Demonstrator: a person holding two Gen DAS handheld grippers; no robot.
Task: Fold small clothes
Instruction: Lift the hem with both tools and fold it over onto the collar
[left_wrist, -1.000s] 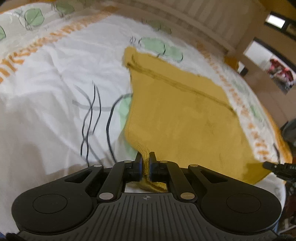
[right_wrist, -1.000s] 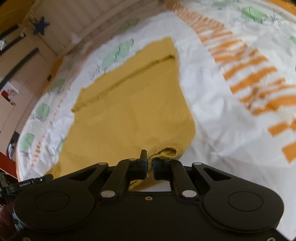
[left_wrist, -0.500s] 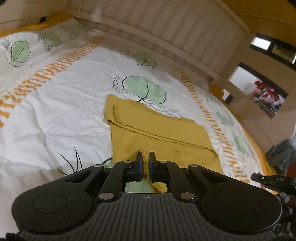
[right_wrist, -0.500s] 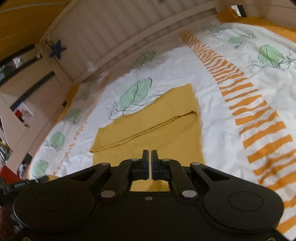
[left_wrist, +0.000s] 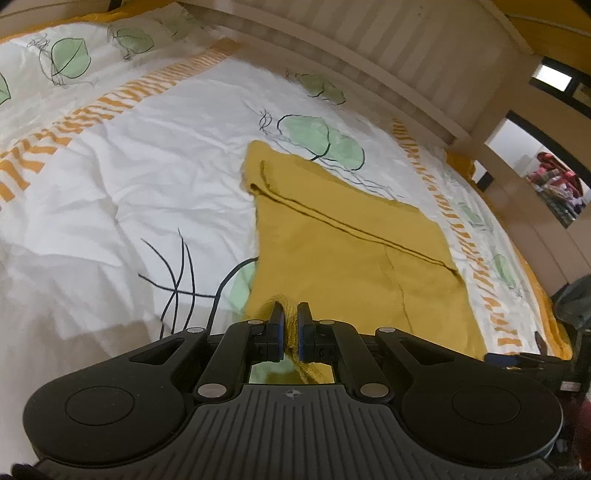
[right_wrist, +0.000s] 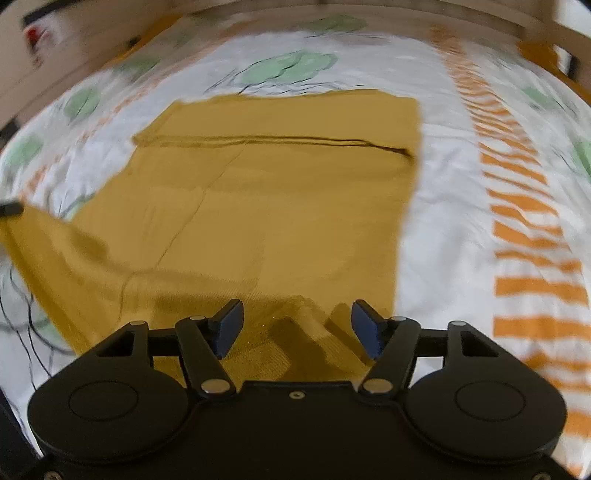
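Observation:
A mustard-yellow knitted garment (left_wrist: 351, 254) lies spread on the bed, with a fold line across its far part. My left gripper (left_wrist: 290, 328) is shut on its near left corner, which bunches up between the blue pads. In the right wrist view the same garment (right_wrist: 280, 206) fills the middle. My right gripper (right_wrist: 297, 328) is opening, its blue pads wide apart just above the garment's near edge. The ribbed hem lies loose beneath them and neither pad presses on it. The left gripper's tip (right_wrist: 11, 208) shows at the far left, lifting that corner.
The bed cover (left_wrist: 110, 192) is white with green leaf prints and orange striped bands. A slatted wooden rail (left_wrist: 369, 48) runs along the far side. A doorway (left_wrist: 546, 173) opens at the right, beyond the bed's edge.
The right gripper's jaws, shut half a second ago, have swung wide apart and let the hem drop. The right view has rolled. The left gripper still holds its corner.

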